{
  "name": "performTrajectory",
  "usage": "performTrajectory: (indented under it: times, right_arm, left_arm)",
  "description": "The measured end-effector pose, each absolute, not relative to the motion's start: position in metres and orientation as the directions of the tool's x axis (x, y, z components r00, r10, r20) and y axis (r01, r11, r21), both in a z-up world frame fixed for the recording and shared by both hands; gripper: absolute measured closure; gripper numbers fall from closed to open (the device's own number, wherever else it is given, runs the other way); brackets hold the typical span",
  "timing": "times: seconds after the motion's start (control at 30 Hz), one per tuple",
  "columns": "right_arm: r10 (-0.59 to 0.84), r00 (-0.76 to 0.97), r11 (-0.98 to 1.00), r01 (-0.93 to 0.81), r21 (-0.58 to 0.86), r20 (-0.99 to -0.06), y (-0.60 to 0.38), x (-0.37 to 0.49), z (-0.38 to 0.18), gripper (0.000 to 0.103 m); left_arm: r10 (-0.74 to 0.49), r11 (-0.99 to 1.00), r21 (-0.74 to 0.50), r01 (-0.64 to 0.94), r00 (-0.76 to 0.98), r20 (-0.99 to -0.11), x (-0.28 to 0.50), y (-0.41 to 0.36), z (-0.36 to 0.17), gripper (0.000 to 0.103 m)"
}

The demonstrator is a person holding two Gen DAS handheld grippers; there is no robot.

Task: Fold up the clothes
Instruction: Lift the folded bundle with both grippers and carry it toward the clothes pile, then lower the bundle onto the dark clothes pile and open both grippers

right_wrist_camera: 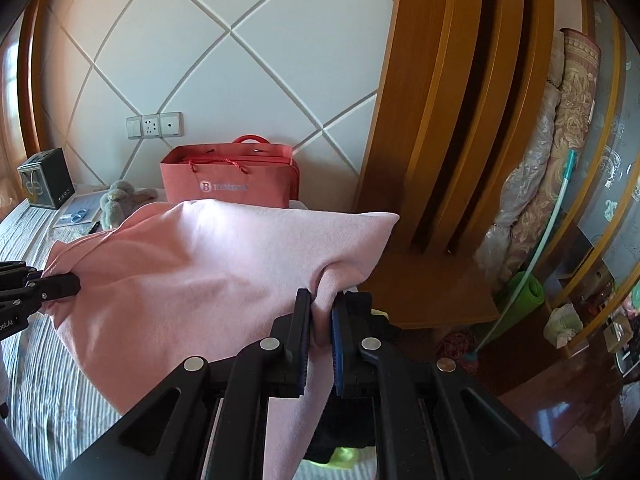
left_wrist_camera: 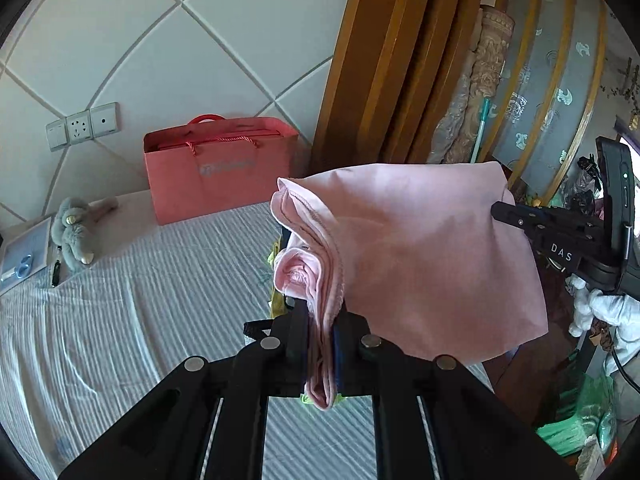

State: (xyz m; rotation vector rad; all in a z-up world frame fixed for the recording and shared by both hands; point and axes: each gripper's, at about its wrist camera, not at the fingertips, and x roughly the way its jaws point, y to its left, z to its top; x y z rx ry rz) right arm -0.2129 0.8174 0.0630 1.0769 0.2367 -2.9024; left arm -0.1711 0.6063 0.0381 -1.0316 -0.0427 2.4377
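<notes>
The bed with its striped cover lay below. Above it the pink garment hung in the air, already doubled into several layers. The left tongs and the right tongs were each clamped on one end. It was not yet laid down, so I judged the folding mostly done.

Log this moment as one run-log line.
stage: mid-fold | left claw: shut on pink garment | right claw: shut on pink garment | garment: lifted over bed
</notes>
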Motion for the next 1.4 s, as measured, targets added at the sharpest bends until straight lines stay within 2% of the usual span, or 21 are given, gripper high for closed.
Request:
performTrajectory:
  times: [0.23,0.4,0.43,0.53,0.57,0.6,0.67,0.97,1.1,1.4]
  right_arm:
    - [-0.029,-0.658,-0.999,0.053,-0.008,-0.752,0.874,-0.272,-0.029,0.091]
    - [-0.057,-0.669,-0.998,0.01,0.068,-0.741,0.888,-0.273,-0.058,0.085]
    - [-0.056,-0.677,-0.998,0.013,0.064,-0.734,0.888,-0.272,-0.057,0.085]
    - [-0.045,-0.685,-0.999,0.013,0.05,-0.727,0.887,-0.269,-0.049,0.079]
    - [-0.036,-0.689,-0.999,0.003,0.047,-0.724,0.887,-0.266,-0.045,0.068]
    - [-0.029,-0.696,-0.999,-0.007,0.048,-0.717,0.888,-0.261,-0.039,0.047]
    - [-0.022,-0.716,-0.998,-0.021,0.053,-0.697,0.885,-0.247,-0.026,0.024]
    - [0.015,-0.751,-0.998,-0.048,0.032,-0.66,0.86,-0.17,-0.006,0.023]
    - [0.007,-0.746,-0.997,-0.055,0.052,-0.666,0.851,-0.144,-0.005,0.016]
    - [-0.026,-0.734,-0.997,-0.027,0.068,-0.679,0.833,-0.113,-0.008,0.014]
  left_arm:
    - [0.345,-0.922,-0.175,-0.345,-0.53,-0.775,-0.212,0.648,-0.038,0.093]
    - [0.329,-0.928,-0.158,-0.339,-0.539,-0.775,-0.211,0.65,-0.046,0.085]
    - [0.32,-0.93,-0.144,-0.339,-0.547,-0.774,-0.209,0.65,-0.045,0.082]
    - [0.26,-0.944,-0.077,-0.32,-0.581,-0.771,-0.202,0.649,-0.036,0.065]
    - [0.241,-0.948,-0.056,-0.313,-0.592,-0.769,-0.2,0.648,-0.033,0.059]
    - [0.227,-0.951,-0.042,-0.306,-0.601,-0.767,-0.198,0.646,-0.028,0.057]
    - [0.22,-0.952,-0.032,-0.304,-0.609,-0.762,-0.19,0.643,-0.018,0.053]
    - [0.298,-0.92,-0.081,-0.384,-0.552,-0.779,-0.148,0.652,0.012,0.052]
    - [0.308,-0.908,-0.072,-0.412,-0.543,-0.781,-0.128,0.663,0.014,0.052]
    - [0.249,-0.895,0.061,-0.442,-0.608,-0.754,-0.092,0.688,0.025,0.051]
